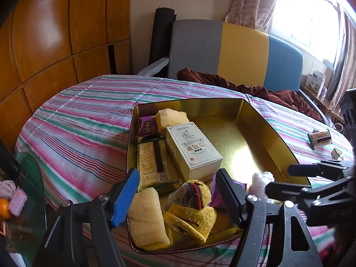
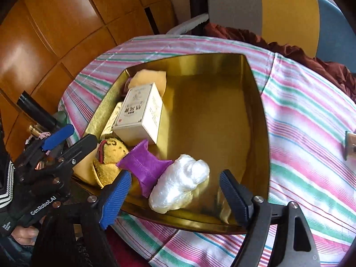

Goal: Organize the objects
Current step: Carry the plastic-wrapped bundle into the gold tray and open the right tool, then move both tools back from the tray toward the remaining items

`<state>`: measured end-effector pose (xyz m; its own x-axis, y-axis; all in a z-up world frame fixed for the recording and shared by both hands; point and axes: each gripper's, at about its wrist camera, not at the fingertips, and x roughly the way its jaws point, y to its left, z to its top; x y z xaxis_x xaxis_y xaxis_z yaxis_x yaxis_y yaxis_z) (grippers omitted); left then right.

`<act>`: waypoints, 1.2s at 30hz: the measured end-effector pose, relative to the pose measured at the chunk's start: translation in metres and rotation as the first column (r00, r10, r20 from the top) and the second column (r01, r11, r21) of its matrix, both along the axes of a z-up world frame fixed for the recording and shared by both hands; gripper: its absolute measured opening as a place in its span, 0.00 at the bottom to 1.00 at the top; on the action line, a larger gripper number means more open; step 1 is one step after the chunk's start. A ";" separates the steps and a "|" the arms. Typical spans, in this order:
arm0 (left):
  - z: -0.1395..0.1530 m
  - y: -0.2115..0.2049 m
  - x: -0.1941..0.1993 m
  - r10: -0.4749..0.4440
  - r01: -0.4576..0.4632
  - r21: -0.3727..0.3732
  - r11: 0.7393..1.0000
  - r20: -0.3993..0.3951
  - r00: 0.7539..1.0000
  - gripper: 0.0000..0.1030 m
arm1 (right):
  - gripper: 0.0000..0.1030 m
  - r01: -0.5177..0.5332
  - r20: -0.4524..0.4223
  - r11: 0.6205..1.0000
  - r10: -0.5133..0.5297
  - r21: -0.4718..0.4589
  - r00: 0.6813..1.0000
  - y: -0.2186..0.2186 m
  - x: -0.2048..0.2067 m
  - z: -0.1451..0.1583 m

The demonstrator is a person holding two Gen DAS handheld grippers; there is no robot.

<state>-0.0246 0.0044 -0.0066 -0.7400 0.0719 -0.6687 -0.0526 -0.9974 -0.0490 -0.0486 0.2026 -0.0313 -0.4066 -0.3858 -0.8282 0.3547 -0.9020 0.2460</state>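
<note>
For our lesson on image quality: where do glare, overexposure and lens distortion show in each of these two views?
Left wrist view: the window is blown out white, sunlight glares off the gold tin floor, and the wardrobe panels bow with fisheye curvature. Right wrist view: the white plastic bundle is shiny and washed out, and the striped tablecloth curves toward the dark corners.

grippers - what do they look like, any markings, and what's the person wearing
Both are black plastic two-finger tools with silver bolts and ribbed blue pads: left gripper, right gripper. White "GenRobot.AI" lettering runs along the left one's body. The hand holding it wears a dark sleeve with white stripes.
</note>
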 end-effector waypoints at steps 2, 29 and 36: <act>0.001 0.001 0.001 -0.003 0.003 0.000 1.000 -0.002 1.000 0.70 | 0.81 0.016 -0.019 1.000 -0.016 0.001 1.000 0.007 0.003 0.008; 0.009 0.039 0.000 -0.105 0.105 -0.047 0.993 0.004 0.994 0.74 | 0.81 0.668 -0.145 0.723 -0.652 0.177 0.744 0.281 -0.008 0.014; 0.016 0.071 -0.005 -0.168 0.168 -0.059 0.984 0.004 0.986 0.75 | 0.81 0.849 0.049 0.528 -0.848 0.013 0.527 0.357 0.015 -0.007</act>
<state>-0.0293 0.0758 0.0099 -0.7213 0.1562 -0.6748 -0.2201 -0.9754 0.0094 -0.0339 0.5593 -0.0378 -0.5111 0.1121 -0.8522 -0.5880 -0.7688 0.2515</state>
